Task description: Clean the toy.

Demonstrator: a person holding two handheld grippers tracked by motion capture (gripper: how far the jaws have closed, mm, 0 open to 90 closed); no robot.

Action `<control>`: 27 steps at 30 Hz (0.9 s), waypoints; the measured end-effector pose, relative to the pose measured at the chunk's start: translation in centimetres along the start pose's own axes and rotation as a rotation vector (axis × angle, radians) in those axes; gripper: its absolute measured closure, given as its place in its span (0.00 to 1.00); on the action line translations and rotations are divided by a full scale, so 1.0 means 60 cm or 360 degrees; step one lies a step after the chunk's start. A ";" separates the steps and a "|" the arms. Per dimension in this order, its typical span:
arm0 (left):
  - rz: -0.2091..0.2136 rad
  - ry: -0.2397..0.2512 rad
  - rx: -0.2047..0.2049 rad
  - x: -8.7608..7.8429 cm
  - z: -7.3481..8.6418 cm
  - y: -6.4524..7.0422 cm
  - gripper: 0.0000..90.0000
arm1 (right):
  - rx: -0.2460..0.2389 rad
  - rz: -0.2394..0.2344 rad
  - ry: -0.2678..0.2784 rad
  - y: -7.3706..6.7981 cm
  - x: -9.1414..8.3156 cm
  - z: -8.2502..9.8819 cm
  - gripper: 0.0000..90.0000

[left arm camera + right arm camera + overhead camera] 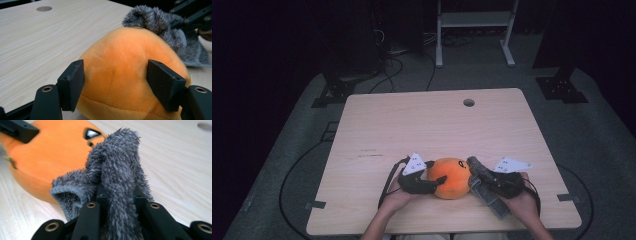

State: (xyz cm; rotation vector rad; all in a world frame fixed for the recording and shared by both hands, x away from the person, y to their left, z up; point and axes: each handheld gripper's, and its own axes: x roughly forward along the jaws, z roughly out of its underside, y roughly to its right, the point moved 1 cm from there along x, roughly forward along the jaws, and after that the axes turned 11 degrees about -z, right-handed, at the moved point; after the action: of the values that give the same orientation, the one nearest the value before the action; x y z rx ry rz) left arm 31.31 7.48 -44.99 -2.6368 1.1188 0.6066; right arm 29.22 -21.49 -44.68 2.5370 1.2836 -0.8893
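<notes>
1. One table [412, 125], light wood, is carrying everything; a round hole [469, 102] is sitting near its far edge, well apart from both grippers. Same hole is showing in the left gripper view [44, 8], far beyond the jaws.
2. Orange plush toy [452, 177], round, is lying near the table's near edge, between the two grippers. In the left gripper view the plush [130, 65] is sitting right between the jaws, bulging up above them.
3. Grey fuzzy cloth [484, 185] is lying just beside the plush on its right, draping along the right gripper and trailing back toward the person's hand. In the right gripper view the cloth [117, 177] is rising up out from between the jaws, with its tip leaning against the plush [52, 157] ahead and to the left.
4. Left gripper [430, 179] is coming at the plush from the left. Jaws are standing apart on either side of the toy, and both pads [73, 82] are lying against the fabric; can't tell how hard they're pressing, no clear dent showing.
5. Right gripper [482, 180] is sitting on the plush's right side. Jaws are squeezing together on the cloth, fuzzy pile spilling out on both sides of them.
6. Black-and-white mark [90, 133] on the plush is showing just left of the cloth tip, beyond the right jaws.
7. Far end of the left gripper [18, 130] is poking in at the upper left of the right gripper view, touching the plush.
</notes>
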 end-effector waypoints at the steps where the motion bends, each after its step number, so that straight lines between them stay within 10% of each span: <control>1: -0.0007 -0.0008 0.0008 0.000 0.000 0.001 0.35 | 0.0013 -0.0013 0.0016 0.000 -0.002 -0.001 0.83; 3: -0.0011 -0.0009 0.0018 0.000 0.001 0.003 0.36 | 0.0001 -0.0192 0.0188 -0.019 -0.011 -0.021 0.82; 6: 0.0012 -0.0008 0.0013 0.000 0.004 0.001 0.35 | -0.0104 -0.0246 0.0168 -0.038 -0.003 -0.028 0.82; 16: 0.0039 -0.0025 0.0092 -0.007 0.004 0.006 0.34 | 0.0096 -0.0199 0.0118 0.009 -0.013 -0.004 0.83; 19: 0.0064 -0.0025 0.0124 -0.008 0.003 0.008 0.34 | 0.0063 -0.0358 0.0258 -0.017 -0.020 -0.031 0.83; 22: 0.0158 0.0001 0.0117 -0.015 -0.002 0.007 0.27 | -0.0020 -0.0336 0.0136 -0.028 -0.001 -0.025 0.83; 27: 0.0133 -0.0026 0.0117 -0.007 -0.016 0.019 0.06 | -0.0020 -0.0360 0.0129 -0.029 0.000 -0.011 0.82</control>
State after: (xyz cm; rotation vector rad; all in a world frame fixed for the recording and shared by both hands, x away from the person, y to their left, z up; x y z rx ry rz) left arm 30.50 6.66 -44.00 -2.5295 1.2276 0.5897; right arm 28.19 -20.14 -43.93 2.4764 1.6207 -0.8223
